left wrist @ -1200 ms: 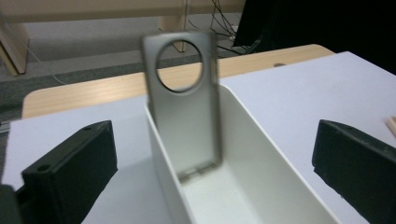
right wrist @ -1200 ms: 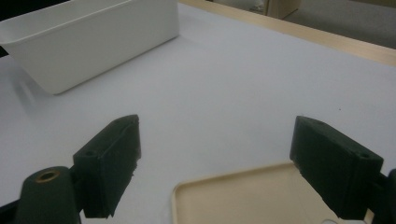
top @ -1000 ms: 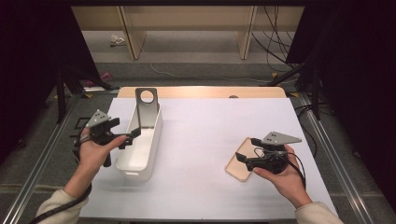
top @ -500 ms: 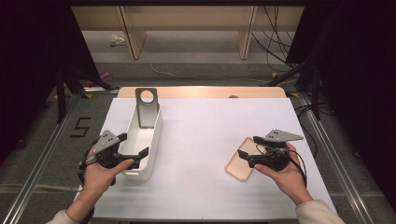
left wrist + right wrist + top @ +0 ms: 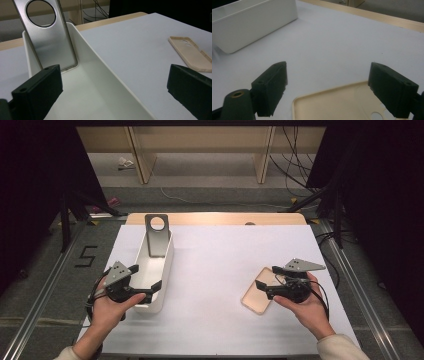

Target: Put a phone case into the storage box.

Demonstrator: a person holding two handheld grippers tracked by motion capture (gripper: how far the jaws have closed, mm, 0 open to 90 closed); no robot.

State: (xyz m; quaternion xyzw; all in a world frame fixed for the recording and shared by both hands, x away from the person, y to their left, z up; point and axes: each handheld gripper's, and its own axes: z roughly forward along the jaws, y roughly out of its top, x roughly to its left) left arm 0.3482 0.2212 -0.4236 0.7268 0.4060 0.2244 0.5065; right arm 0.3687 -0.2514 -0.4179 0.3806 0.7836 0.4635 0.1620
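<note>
Tabletop scene, seen from the high view and from both gripper views. The only legible writing is a dark figure "5" marked on the floor left of the white table; no brand or label can be read on any object.

Left hand: enters from the bottom left, forearm angled up and to the right, gripping the left gripper at the near end of the white bin. Its jaws stand wide apart and hold nothing — in the left gripper view one jaw hangs over the bin's interior and the other over the bare table outside the bin's right wall, so the jaws straddle that wall. A silver metal stand with a round hole near its top leans upright inside the bin's far end.

Right hand: enters from the bottom right, forearm angled up and to the left, holding the right gripper directly over the beige phone case. The jaws are spread wide and empty. The case lies flat, open side up, on the table at the right — well apart from the bin; its near corner sits between the two jaws in the right gripper view.
</note>
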